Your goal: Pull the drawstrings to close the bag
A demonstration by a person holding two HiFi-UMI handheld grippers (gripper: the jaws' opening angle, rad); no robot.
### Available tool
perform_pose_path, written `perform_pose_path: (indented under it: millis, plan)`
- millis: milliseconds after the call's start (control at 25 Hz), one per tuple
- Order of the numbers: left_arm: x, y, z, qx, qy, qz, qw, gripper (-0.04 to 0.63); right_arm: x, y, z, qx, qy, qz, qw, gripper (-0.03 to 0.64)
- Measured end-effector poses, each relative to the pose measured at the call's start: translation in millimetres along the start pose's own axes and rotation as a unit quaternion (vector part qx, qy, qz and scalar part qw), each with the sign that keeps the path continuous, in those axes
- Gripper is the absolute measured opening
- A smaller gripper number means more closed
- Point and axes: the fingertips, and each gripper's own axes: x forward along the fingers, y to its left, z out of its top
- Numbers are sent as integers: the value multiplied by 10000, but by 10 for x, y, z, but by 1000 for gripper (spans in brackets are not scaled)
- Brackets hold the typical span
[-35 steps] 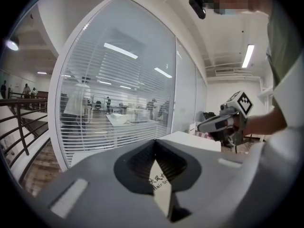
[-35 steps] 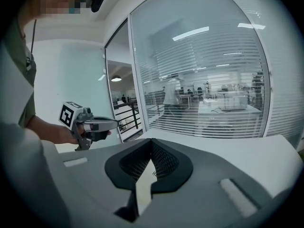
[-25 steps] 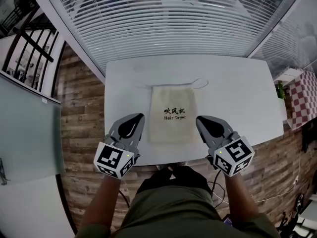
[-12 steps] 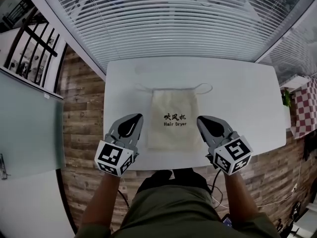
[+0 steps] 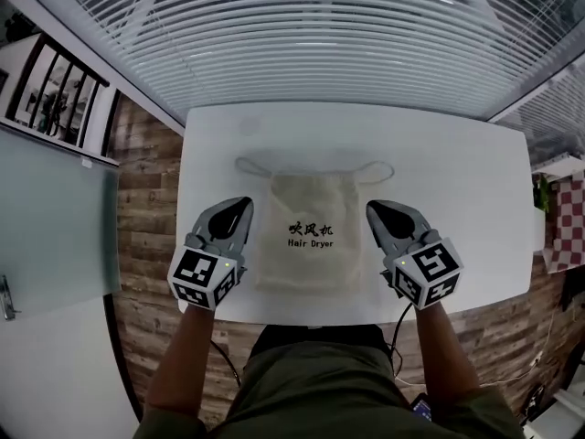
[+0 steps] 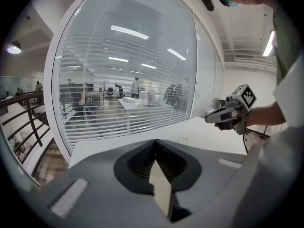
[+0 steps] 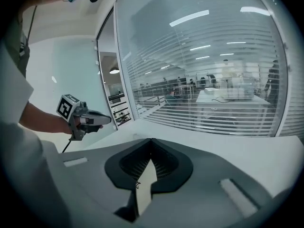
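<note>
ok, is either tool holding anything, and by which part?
Nothing is held. The left tool and right tool are both shut and empty, flanking the bag on the table; the drawstrings are untouched.

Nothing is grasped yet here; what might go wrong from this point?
The left gripper and right gripper are shut and must open first. The drawstring loops lie thin and flat on the table, so jaws may slip off or pinch bag cloth instead. Nothing holds the bag down, so uneven pulls might drag it.

The bag (image 5: 311, 204) is matt cream cloth, the table (image 5: 457, 190) smooth white, the floor (image 5: 146, 186) wood.
</note>
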Motion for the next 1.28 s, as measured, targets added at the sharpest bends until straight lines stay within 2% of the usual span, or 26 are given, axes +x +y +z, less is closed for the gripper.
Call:
perform_pose_path:
  millis: [320, 640, 880, 1080, 1160, 1280]
  plan:
    - [470, 140, -152, 102, 328, 288, 9990, 3, 208, -584, -211, -165, 297, -62, 9994, 11]
    - [720, 566, -457, 102, 723, 591, 9956, 3, 377, -1036, -365, -213, 440, -296, 9984, 12]
    - [853, 895, -588, 219, 978, 570, 9933, 3, 496, -1226, -531, -159, 683, -522, 9962, 14]
    - [939, 1144, -734, 374, 1246, 508, 9902, 33, 564, -1346, -665, -218, 905, -795, 9925, 17]
    - [973, 1223, -812, 431, 1370, 462, 9886, 43, 583, -1406, -723, -218, 1012, -902, 9905, 48]
    - [1031, 1316, -928, 499, 1524, 391, 9863, 48, 620, -1519, -797, -223, 1149, -1040, 9877, 49]
